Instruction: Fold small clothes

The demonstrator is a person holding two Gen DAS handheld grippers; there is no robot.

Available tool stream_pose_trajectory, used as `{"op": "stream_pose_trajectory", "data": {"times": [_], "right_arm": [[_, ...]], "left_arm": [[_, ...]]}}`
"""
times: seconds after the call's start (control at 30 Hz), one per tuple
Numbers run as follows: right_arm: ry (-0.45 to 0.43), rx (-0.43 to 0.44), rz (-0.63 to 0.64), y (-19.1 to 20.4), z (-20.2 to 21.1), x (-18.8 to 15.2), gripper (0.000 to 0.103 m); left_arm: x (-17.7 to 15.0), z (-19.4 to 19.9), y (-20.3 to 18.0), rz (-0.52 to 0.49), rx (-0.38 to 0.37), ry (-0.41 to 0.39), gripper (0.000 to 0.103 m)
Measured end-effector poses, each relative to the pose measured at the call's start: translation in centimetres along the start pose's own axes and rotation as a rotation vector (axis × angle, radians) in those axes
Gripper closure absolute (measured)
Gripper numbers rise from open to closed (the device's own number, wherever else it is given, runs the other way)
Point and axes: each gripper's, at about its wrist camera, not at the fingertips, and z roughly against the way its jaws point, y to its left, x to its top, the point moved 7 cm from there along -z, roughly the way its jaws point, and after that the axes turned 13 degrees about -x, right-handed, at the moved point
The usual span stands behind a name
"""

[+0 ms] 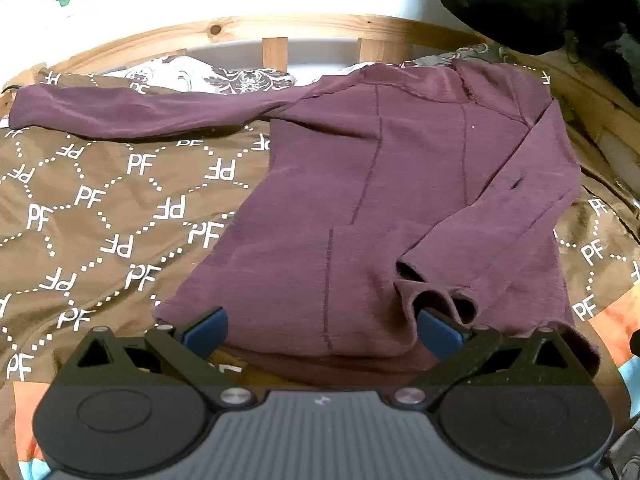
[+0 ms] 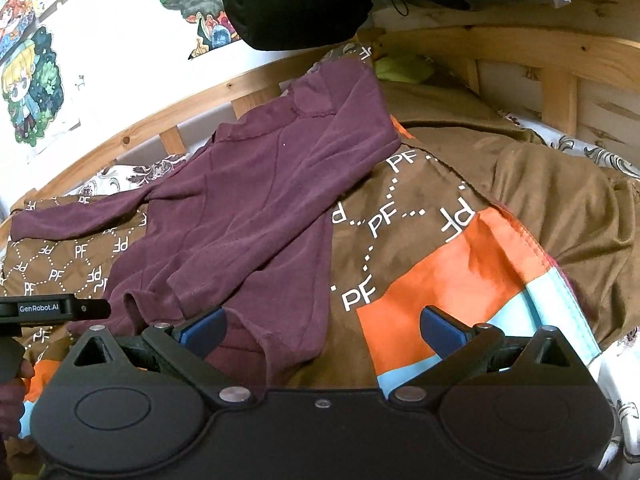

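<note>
Shirt [image 1: 360,184] hem lies between the spread left gripper [image 1: 322,330]; right gripper [image 2: 323,330], also spread, sits beside it.

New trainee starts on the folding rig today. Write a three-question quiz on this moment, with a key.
1. True or false: both sleeves of the long-sleeved maroon knit top are folded across its body.
2. Which hand-held gripper straddles the top's hem? A) left hand-held gripper B) right hand-held gripper
3. Fill in: the top lies on a brown quilted blanket printed with the letters ____.

Key:
1. False. One sleeve lies folded over the body; the other stretches straight out to the side.
2. A. Its open jaws sit either side of the hem; the right one's mostly frame blanket.
3. PF
</note>
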Motion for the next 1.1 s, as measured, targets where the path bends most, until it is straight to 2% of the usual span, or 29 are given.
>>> {"op": "stream_pose_trajectory", "data": {"times": [0.3,0.47,0.57,0.73,0.87,0.97,1.07,1.1], "right_arm": [[0.030,0.010,0.069,1.0,-0.4,-0.6,0.001],[0.068,0.042,0.158,2.5,-0.9,-1.2,0.001],[0.081,0.067,0.159,3.0,-1.2,-1.4,0.002],[0.126,0.082,0.097,3.1,-2.3,-1.5,0.014],[0.129,0.082,0.103,3.5,-2.9,-1.6,0.017],[0.115,0.076,0.183,4.6,-3.0,-2.0,0.023],[0.113,0.048,0.222,5.3,-3.2,-2.4,0.046],[0.117,0.023,0.235,5.4,-3.4,-2.6,0.058]], "left_arm": [[0.3,1.2,3.3,0.054,0.062,-0.034,0.001],[0.2,1.7,6.2,0.073,0.111,-0.046,0.001],[-0.1,1.6,8.1,0.080,0.130,-0.037,0.001],[-0.1,0.7,10.4,0.095,0.102,-0.023,0.001],[0.2,-0.8,11.2,0.083,0.051,0.014,0.001],[0.4,-1.8,11.4,0.103,0.005,0.032,0.001],[0.8,-2.7,11.5,0.103,-0.024,0.052,0.010],[1.0,-3.0,11.5,0.109,-0.032,0.064,0.012]]}}
